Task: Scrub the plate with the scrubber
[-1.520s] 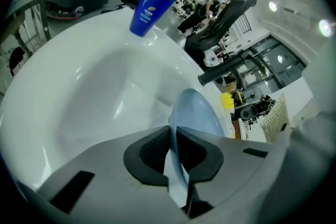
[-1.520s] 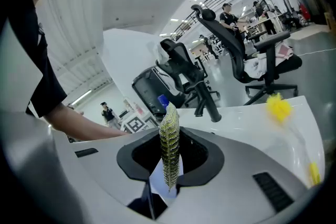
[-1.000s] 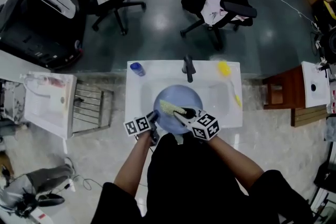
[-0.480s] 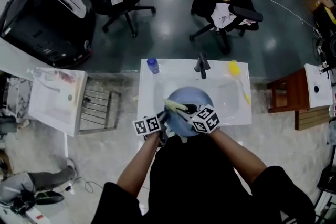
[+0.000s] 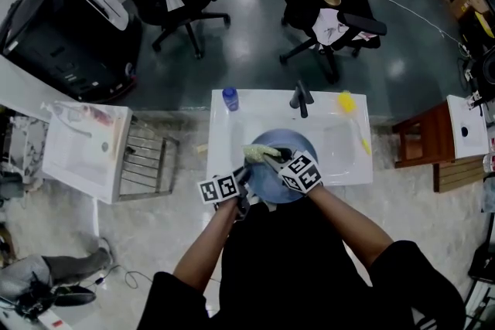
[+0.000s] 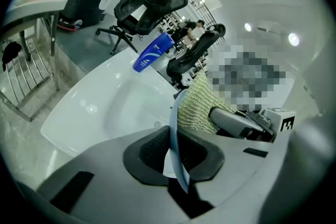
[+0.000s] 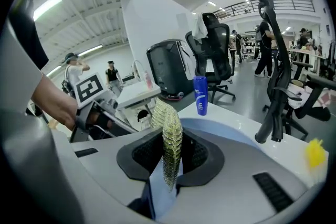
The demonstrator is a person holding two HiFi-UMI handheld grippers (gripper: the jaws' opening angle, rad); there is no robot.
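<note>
Plate [image 5: 285,175]: blue, round, over the basin of the white sink [image 5: 224,131]. I cannot tell whether its far edge rests on the basin. My left hand-held gripper [image 5: 244,183] has the plate's near-left rim. In the left gripper view the thin blue edge [image 6: 175,136] runs upright between the two pads, with the jaws closed onto it.

Scrubber [image 5: 261,153]: a yellow-green mesh pad lying against the plate's far-left part. My right hand-held gripper [image 5: 275,160] is clamped on it. In the right gripper view the mesh [image 7: 171,147] stands edge-on, pinched between the jaws, with blue plate surface [image 7: 160,194] just below. The two hand-held grippers sit close together, left one nearer.

Around the sink — black tap [image 5: 302,98] at the middle of the far rim, blue bottle [image 5: 230,97] on the far-left corner, yellow brush [image 5: 347,103] on the far-right corner. Left of the sink is a metal rack [image 5: 145,158]. Beyond the sink, black office chairs [image 5: 329,8] stand on a dark floor.
</note>
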